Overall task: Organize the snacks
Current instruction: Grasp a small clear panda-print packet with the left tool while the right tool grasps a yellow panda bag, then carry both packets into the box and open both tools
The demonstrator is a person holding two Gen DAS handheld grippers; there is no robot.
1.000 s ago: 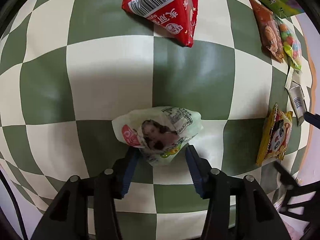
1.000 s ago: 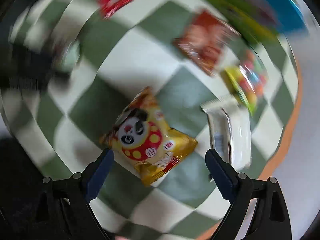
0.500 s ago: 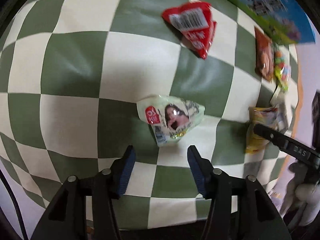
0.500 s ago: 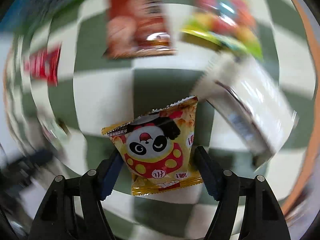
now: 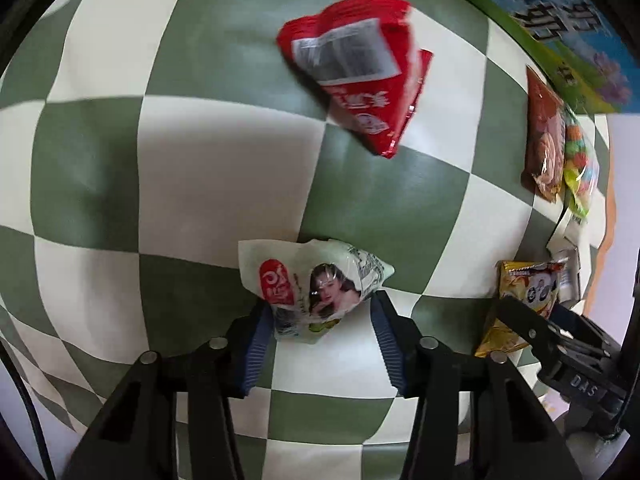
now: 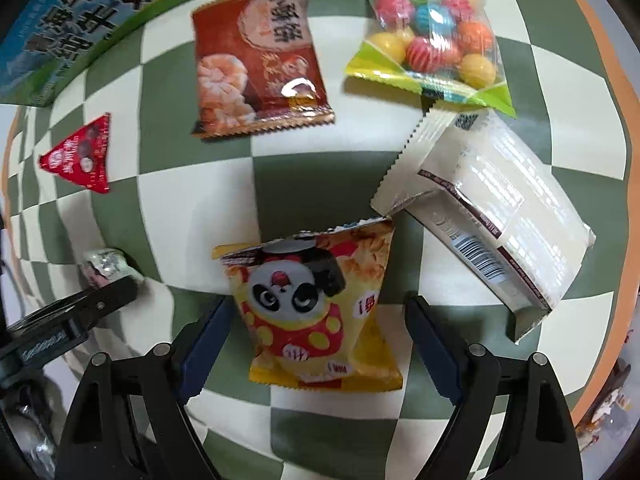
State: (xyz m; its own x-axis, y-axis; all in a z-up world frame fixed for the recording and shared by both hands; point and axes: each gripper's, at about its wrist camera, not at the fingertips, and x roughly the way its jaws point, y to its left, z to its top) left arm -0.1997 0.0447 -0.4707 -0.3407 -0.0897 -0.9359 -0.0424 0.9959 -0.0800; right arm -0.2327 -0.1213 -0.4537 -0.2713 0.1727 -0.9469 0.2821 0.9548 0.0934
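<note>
In the left wrist view my left gripper (image 5: 320,320) is open, its jaws on either side of a pale green snack packet (image 5: 312,284) lying on the checkered cloth. A red triangular packet (image 5: 360,68) lies further ahead. In the right wrist view my right gripper (image 6: 316,320) is open around a yellow panda snack bag (image 6: 316,304), with gaps on both sides. The left gripper (image 6: 72,320) and the green packet (image 6: 106,266) show at the left edge there. The panda bag (image 5: 524,300) and right gripper show at the right of the left wrist view.
Beyond the panda bag lie a white wrapped packet (image 6: 492,220), a brown-orange shrimp snack bag (image 6: 260,56) and a clear bag of coloured candy balls (image 6: 432,36). A blue-green milk carton box (image 6: 76,28) stands at the back. The table's orange edge (image 6: 624,160) runs at right.
My left gripper moved forward so the green packet now sits between its jaws. My right gripper opened wider around the panda bag and its view steadied.
</note>
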